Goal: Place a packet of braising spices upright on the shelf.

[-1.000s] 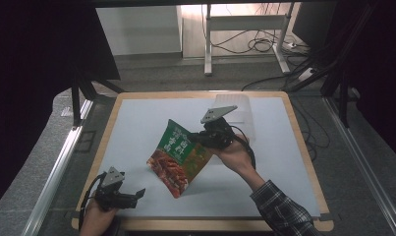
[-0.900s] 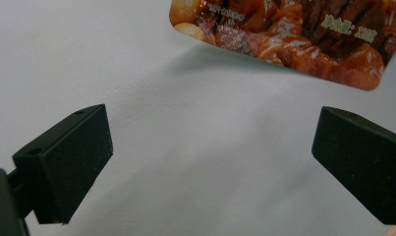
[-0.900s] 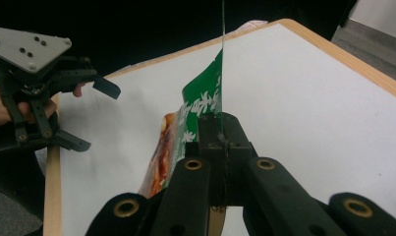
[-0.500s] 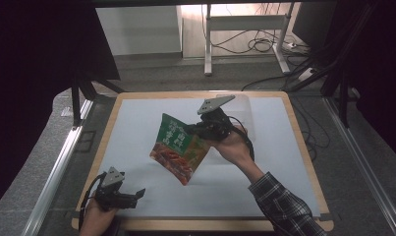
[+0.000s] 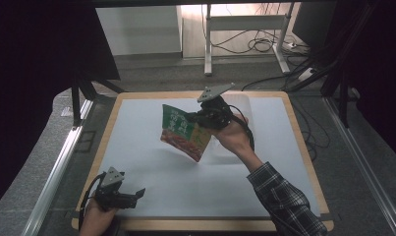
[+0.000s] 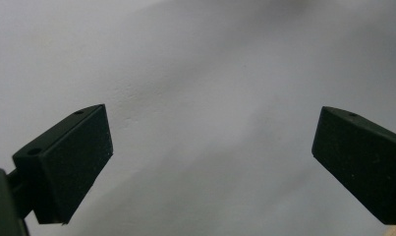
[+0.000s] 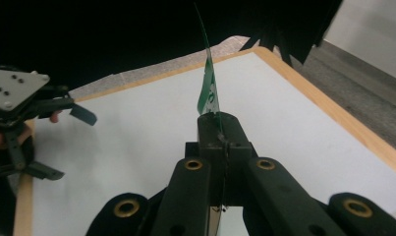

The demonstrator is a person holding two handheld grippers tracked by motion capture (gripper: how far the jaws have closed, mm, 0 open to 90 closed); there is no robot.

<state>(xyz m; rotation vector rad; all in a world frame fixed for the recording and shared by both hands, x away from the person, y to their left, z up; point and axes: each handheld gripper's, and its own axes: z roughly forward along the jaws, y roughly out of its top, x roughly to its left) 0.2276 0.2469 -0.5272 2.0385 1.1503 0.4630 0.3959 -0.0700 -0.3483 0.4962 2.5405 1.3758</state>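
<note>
Left gripper (image 5: 136,193) first: you hold it low at the near-left corner of the table (image 5: 303,142), jaws pointing right across the white mat (image 5: 151,162). Its own view has both black pads (image 6: 72,162) standing wide apart with nothing between them, just the bare mat beneath. Your left hand (image 5: 95,219) wraps the body from below, at the table's near edge. The grey three-cornered plate (image 5: 113,177) sits on top of it, tilted.

Up and to the right of that gripper, well apart from it, is the snack packet (image 5: 183,132): green at the top with printed lettering, red-orange toward the bottom. It hangs tilted in the air, clear of the mat, lower corner pointing down toward you.

Right gripper (image 5: 198,118) next: jaws pressed fully together on the packet's upper right edge. In its own view the foil (image 7: 208,91) rises edge-on, thin and green-white, straight out from between the closed jaws. Your right hand (image 5: 235,135) carries it over the middle of the mat, plaid sleeve (image 5: 284,201) trailing toward the near-right corner. Beyond the jaws in that view, your left gripper (image 7: 80,140) shows far off at the mat's edge, spread open.
</note>
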